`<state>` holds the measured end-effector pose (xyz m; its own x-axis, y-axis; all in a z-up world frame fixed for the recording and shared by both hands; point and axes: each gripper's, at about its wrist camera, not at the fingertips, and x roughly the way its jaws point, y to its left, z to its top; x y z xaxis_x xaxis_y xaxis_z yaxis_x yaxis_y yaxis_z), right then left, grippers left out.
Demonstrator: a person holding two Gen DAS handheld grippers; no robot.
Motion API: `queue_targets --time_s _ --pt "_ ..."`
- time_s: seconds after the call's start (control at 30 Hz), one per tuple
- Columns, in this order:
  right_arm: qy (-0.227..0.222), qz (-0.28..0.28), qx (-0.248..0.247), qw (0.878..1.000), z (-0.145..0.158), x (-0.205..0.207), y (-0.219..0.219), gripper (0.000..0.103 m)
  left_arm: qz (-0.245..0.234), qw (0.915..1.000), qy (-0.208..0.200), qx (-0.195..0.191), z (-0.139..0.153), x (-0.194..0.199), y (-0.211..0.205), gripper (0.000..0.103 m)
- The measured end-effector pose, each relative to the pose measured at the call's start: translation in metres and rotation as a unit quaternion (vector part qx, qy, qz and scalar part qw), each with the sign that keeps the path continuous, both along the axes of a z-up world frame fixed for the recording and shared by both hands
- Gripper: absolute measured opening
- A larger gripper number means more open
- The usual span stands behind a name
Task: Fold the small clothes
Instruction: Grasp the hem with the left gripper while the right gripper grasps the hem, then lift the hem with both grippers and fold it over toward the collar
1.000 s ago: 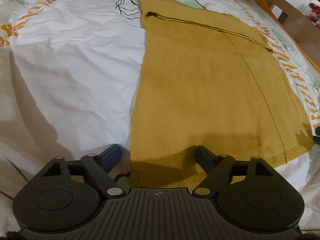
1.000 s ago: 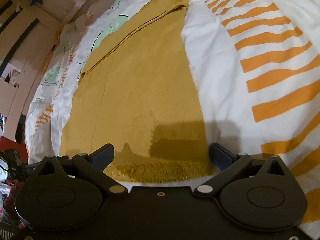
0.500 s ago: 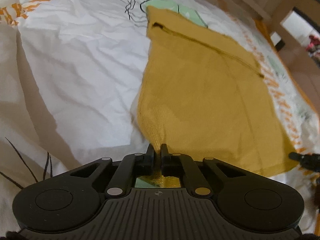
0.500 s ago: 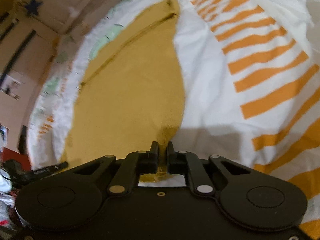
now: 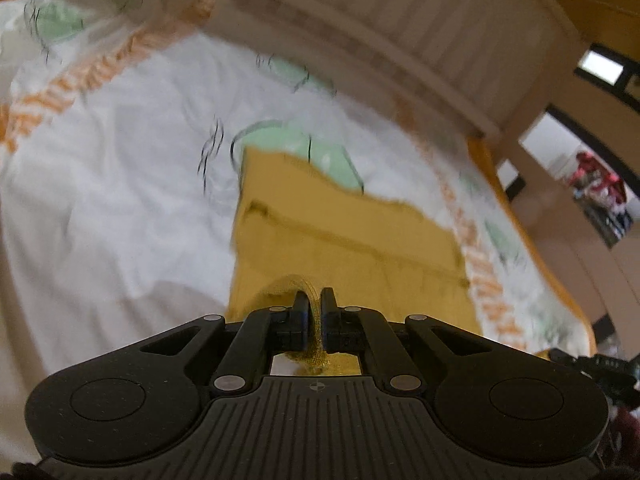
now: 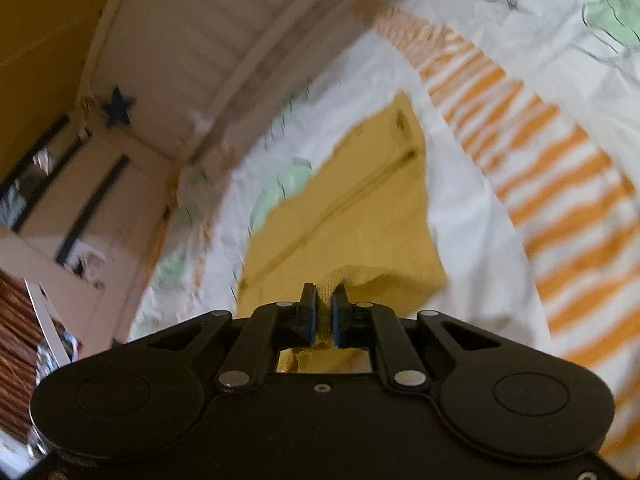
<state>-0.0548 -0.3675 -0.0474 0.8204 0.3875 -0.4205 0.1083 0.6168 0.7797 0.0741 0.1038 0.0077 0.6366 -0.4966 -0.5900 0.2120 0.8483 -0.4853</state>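
Evidently both tools, left tool (image 5: 314,304) and right tool (image 6: 324,304), pinch the seemingly lifted mustard garment (image 5: 340,236) hem.

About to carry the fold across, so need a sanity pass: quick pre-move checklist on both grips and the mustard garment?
1. Left gripper shut on the mustard garment: ok, fabric shows pinched between its fingers.
2. Right gripper shut on the garment: ok, a bunch of fabric sits between its fingers.
3. Near hem lifted off the bedsheet: ok, cloth arches up into both grippers.
4. Far end lying flat on the sheet: ok, though motion blur hides small wrinkles.
5. Grips at matching corners: cannot tell, the hem is hidden behind the gripper bodies.
6. Landing area on the garment's far end free of objects: ok.
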Motion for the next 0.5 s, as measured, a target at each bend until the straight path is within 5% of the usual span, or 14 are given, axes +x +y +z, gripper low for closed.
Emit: queue_targets --time_s 0.27,0.5 --pt "-0.051 -0.04 -0.02 0.998 0.016 0.073 -0.032 0.015 0.031 0.9987 -0.038 -0.013 0.013 0.064 -0.006 0.005" --pt "-0.046 -0.053 -0.038 0.997 0.006 0.153 -0.048 0.015 0.049 0.9977 -0.046 -0.003 0.008 0.125 -0.021 0.005"
